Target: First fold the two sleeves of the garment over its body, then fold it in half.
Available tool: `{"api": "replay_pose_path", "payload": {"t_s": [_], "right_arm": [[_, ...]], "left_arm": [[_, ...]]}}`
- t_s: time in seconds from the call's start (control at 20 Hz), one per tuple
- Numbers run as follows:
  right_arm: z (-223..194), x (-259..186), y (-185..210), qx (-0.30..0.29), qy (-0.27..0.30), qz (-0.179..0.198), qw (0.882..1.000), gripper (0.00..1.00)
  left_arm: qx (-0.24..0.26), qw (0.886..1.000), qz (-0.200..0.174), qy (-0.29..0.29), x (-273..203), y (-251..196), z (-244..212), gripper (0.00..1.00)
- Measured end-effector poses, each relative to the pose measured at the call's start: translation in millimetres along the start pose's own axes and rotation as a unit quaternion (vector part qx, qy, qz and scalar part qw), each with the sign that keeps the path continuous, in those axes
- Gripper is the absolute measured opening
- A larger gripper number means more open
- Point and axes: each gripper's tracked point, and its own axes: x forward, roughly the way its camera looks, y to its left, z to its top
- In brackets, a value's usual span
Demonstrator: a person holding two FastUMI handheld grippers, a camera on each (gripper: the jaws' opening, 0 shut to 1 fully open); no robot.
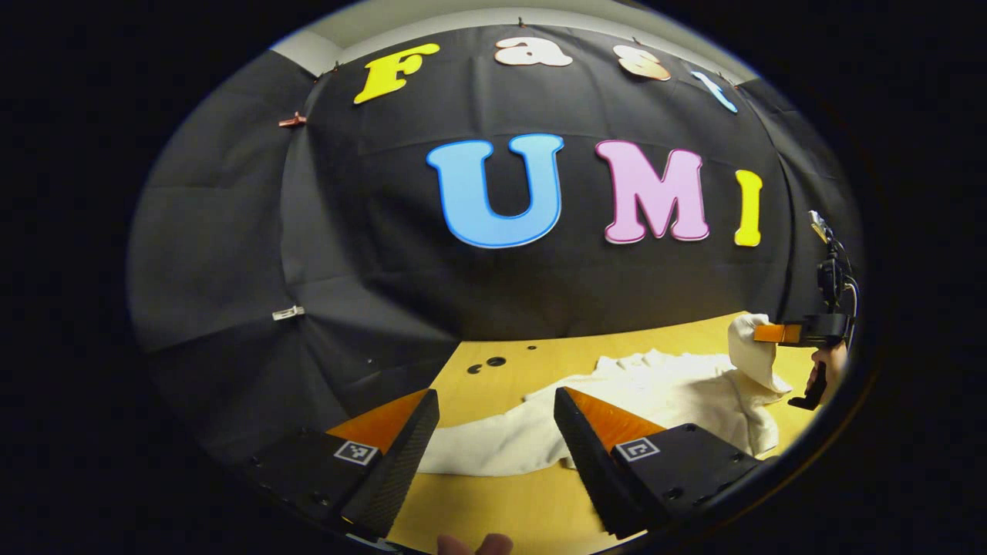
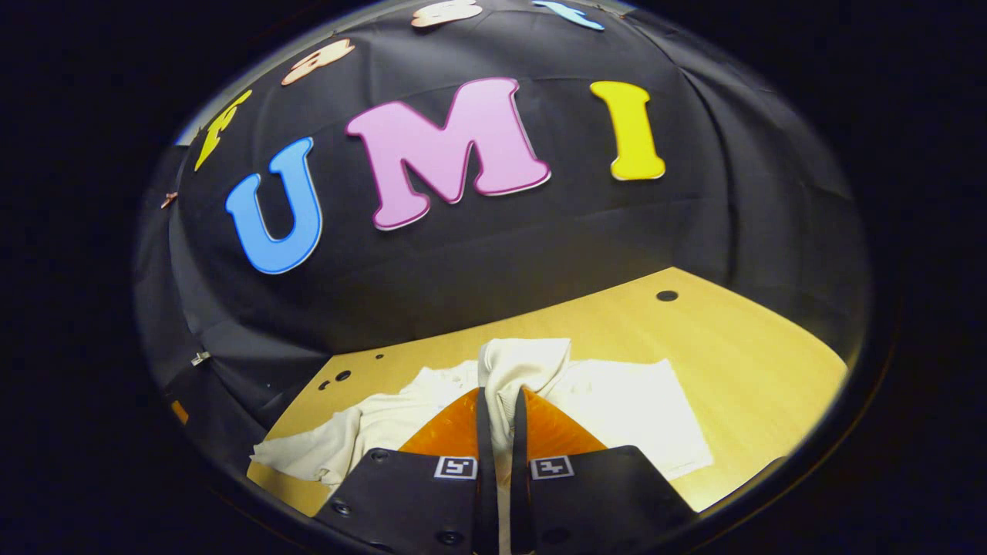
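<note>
In the left gripper view, the left gripper (image 1: pixel 493 432) is held just above a wooden table (image 1: pixel 509 509), fingers spread wide apart with nothing between them. A white, soft-looking garment (image 1: pixel 655 393) is spread rumpled across the tabletop, one sleeve (image 1: pixel 493 447) stretched flat toward the camera. Farther right, the right gripper (image 1: pixel 771 333) is seen lifting a bunch of cloth.

In the right gripper view, the right gripper's fingers (image 2: pixel 484 432) are clamped together on a raised fold of the garment, the rest left flat on the smooth table with small round holes (image 2: pixel 667 295).
</note>
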Motion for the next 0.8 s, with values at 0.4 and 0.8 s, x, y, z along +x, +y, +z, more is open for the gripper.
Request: {"api": "replay_pose_path", "payload": {"t_s": [0.4, 0.8], "right_arm": [[-88, 51, 71, -0.015, 0.078, 0.030, 0.996, 0.10], [-162, 71, 77, -0.024, 0.163, 0.016, 0.986, 0.14]], "left_arm": [[-0.013, 0.997, 0.060, 0.042, 39, 86, -57, 0.96], [-0.027, 0.992, 0.091, 0.086, 78, 120, -120, 0.96]]}}
